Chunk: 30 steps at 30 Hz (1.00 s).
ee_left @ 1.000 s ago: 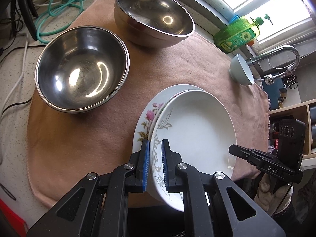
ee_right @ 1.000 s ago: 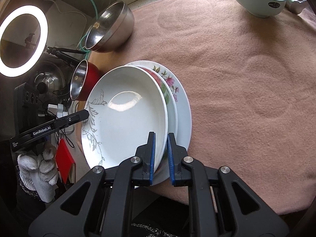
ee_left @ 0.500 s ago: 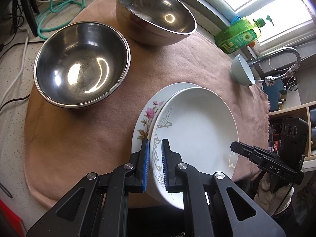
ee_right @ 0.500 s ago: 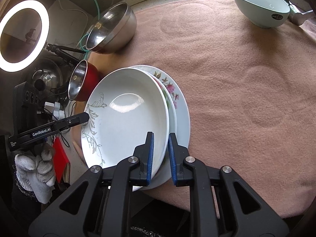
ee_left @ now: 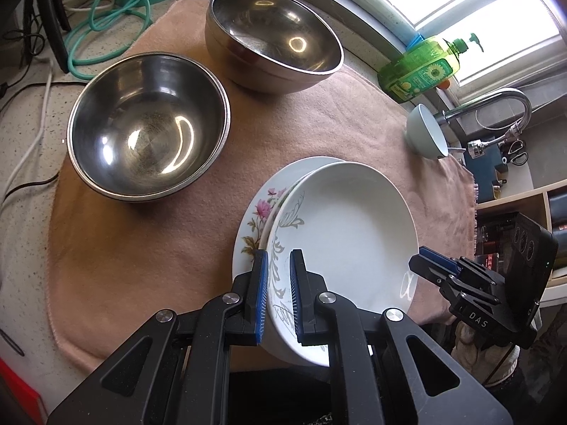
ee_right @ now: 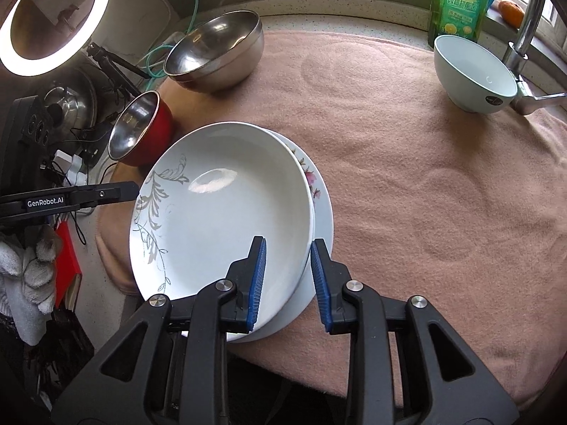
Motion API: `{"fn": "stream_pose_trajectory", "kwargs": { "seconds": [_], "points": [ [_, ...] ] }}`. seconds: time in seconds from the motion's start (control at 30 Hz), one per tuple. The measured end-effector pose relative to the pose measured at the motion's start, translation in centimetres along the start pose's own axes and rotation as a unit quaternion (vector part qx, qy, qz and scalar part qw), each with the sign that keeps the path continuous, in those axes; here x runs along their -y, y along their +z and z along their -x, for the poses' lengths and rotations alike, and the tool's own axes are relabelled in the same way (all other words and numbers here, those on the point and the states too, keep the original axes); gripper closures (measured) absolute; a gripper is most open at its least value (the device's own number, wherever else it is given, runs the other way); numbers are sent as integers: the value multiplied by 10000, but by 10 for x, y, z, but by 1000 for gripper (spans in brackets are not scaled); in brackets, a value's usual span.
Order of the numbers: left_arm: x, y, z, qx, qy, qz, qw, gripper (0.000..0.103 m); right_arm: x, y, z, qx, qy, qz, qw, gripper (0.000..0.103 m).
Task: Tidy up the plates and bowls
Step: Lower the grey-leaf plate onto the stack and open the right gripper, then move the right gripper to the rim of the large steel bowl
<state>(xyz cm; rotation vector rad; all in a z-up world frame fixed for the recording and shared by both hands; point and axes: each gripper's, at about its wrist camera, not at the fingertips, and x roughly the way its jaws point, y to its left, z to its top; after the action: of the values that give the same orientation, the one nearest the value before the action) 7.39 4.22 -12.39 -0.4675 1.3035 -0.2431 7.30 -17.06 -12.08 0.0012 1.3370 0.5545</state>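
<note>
Plate w/ grey vine print, white, glossy, atop floral plate.

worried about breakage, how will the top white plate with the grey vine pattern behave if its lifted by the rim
The top plate looks like glazed ceramic, so probably stiff, slick and chippable. It sits on the floral plate, so it may slide. Only the left gripper pinches its rim, so it may tip.

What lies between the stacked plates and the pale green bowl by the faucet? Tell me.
Only bare pink cloth separates plates from bowl, seen in the right wrist view.
</note>
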Motion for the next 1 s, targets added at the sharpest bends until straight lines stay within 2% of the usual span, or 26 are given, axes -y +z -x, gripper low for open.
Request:
{"fn": "stream_pose_trajectory", "kwargs": {
  "seconds": [0.1, 0.3, 0.5, 0.63, 0.83, 0.97, 1.0],
  "points": [
    [-1, 0, 6, 58, -35, 17, 10000, 93, -3, 0, 0, -22, 16, 27, 10000, 68],
    [-3, -2, 13, 153, -99, 52, 9998, 93, -6, -2, -1, -58, -37, 77, 9999, 68],
    [-6, -7, 24, 345, -130, 151, 9992, 93, -3, -3, 4, 38, 90, -38, 9999, 68],
    [-4, -17, 38, 673, -173, 164, 9974, 92, -3, -4, 14, 222, 59, -4, 9997, 68],
    [-1, -31, 53, 1111, -134, 220, 9935, 91, 8, -6, 28, 401, 255, -182, 9987, 68],
    [4, -25, 57, 1226, 75, 71, 9924, 80, 16, 0, 39, 513, 402, -324, 9974, 67],
    [4, -21, 58, 1246, 77, 61, 9922, 80, 17, 3, 42, 545, 416, -344, 9971, 66]
  ]
}}
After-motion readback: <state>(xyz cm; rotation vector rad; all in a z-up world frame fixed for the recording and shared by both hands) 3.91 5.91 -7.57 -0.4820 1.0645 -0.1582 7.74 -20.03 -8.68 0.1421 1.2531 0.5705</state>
